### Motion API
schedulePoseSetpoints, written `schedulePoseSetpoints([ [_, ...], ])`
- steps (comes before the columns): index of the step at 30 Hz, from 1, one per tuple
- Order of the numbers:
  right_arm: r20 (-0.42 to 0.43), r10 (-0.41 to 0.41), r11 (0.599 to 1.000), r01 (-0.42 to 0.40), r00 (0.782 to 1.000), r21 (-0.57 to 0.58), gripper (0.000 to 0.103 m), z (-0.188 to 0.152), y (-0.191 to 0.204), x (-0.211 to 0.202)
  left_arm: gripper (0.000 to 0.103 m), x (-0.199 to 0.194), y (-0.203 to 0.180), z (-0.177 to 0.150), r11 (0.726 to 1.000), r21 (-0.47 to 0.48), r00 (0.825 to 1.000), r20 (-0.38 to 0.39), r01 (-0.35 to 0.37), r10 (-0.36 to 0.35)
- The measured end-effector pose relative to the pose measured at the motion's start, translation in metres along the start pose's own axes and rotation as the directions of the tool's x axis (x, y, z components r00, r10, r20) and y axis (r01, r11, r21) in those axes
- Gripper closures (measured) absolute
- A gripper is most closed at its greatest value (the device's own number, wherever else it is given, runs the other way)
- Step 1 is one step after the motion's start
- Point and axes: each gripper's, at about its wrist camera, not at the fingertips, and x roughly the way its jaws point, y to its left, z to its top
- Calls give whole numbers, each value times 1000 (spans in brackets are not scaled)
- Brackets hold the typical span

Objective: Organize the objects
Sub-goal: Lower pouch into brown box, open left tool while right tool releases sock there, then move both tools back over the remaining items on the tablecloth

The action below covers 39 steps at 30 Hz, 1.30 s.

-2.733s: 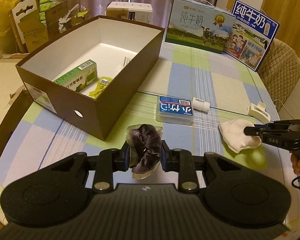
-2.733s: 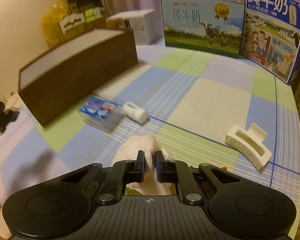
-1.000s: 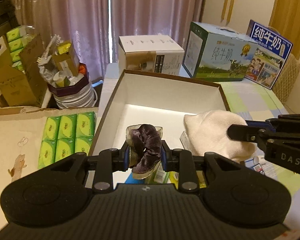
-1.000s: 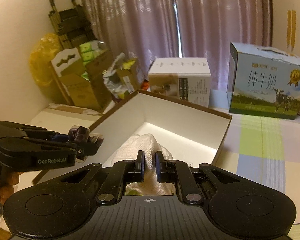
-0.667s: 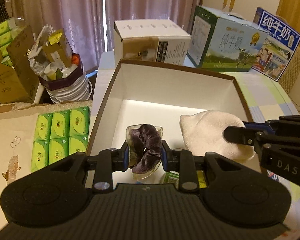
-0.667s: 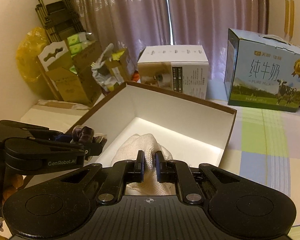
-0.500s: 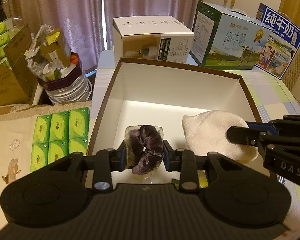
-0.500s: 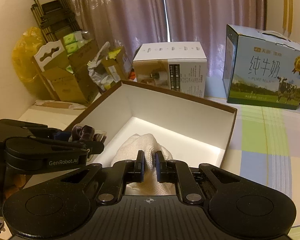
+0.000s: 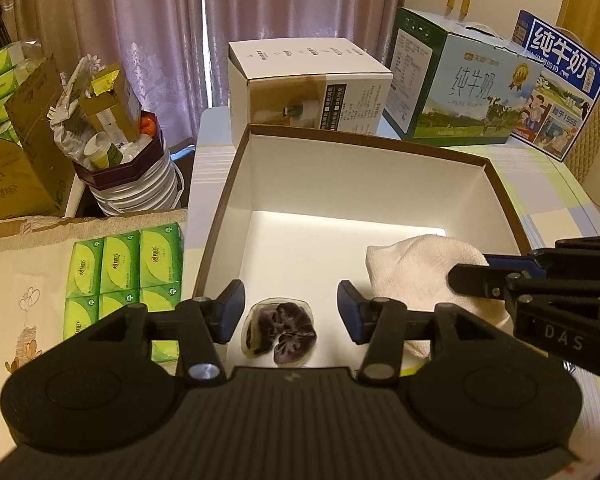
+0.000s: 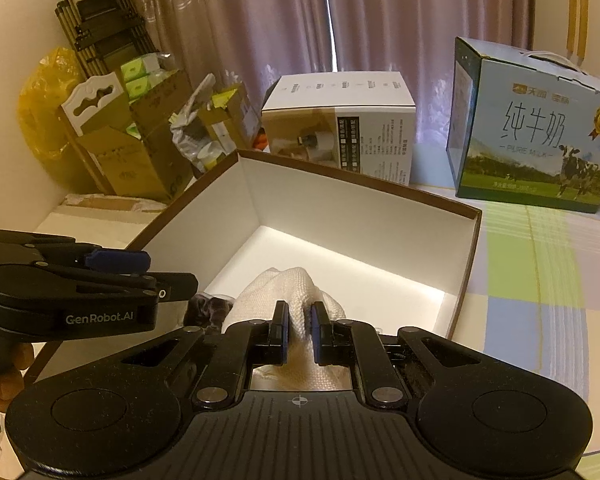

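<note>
A brown cardboard box (image 9: 496, 178) with a white inside stands open on the table. My left gripper (image 9: 290, 312) is open above its near end. A dark purple scrunchie in a clear wrapper (image 9: 279, 330) lies below it on the box floor, free of the fingers. My right gripper (image 10: 299, 334) is shut on a white knitted cloth (image 10: 286, 286) and holds it over the box (image 10: 466, 240). The cloth (image 9: 416, 268) shows at the right in the left wrist view. The scrunchie (image 10: 206, 310) shows beside the cloth in the right wrist view.
Beyond the box stand a white carton (image 9: 308, 80) and a milk carton (image 9: 460, 80). Green tissue packs (image 9: 124, 268) lie left of the box. A bin of rubbish (image 9: 128, 152) and cardboard boxes (image 10: 140, 148) stand off the table's left.
My left gripper has opened and let the scrunchie drop onto the box floor. My right gripper still holds the white cloth over the box, slightly lower.
</note>
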Motion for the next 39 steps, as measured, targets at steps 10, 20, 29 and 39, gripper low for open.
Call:
schedulePoseSetpoints([
  [10,33,21,1000,-22,999,22,89,2,3,1,53,-4,3,-2,1000,-4,1000,4,0,0],
  [20,45,6,999,-4,999,-51,46,-4,11,-15,36,-17,7,-11,1000,-7,1000,3,-6,6],
  [29,68,42,995,-35,997,-92,35,-23,14,-51,18,-46,3,-21,1000,-1,999,38,-13,13],
  [39,118,58,994,-48,991,-93,30,-42,16,-98,3,-99,-11,-36,1000,-8,991,129,-26,26],
])
